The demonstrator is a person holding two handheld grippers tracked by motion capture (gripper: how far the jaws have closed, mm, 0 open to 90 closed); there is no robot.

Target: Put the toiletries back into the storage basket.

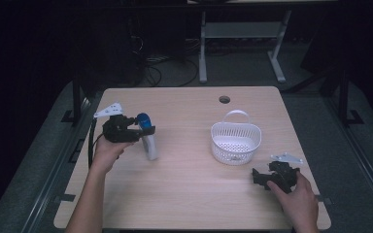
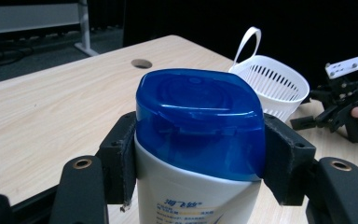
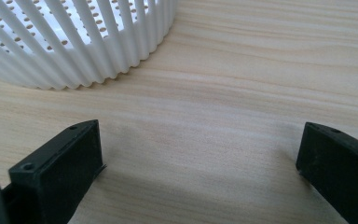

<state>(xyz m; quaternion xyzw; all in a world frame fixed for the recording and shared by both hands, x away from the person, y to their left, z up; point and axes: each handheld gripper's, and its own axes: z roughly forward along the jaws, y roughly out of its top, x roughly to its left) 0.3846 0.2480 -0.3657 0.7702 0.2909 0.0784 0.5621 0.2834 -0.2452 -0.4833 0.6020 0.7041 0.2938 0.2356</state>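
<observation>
Left gripper point(image 1: 143, 130) raised, jaws clamped on something, right gripper point(image 1: 258, 177) low, jaws spread wide apart

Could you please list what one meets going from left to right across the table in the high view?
Left tongs shut on the blue-capped bottle → white basket → right tongs, open, held low by the person's hand.

The white bottle point(image 2: 193, 196) carries blue Chinese characters on its front, too cropped to read.
</observation>
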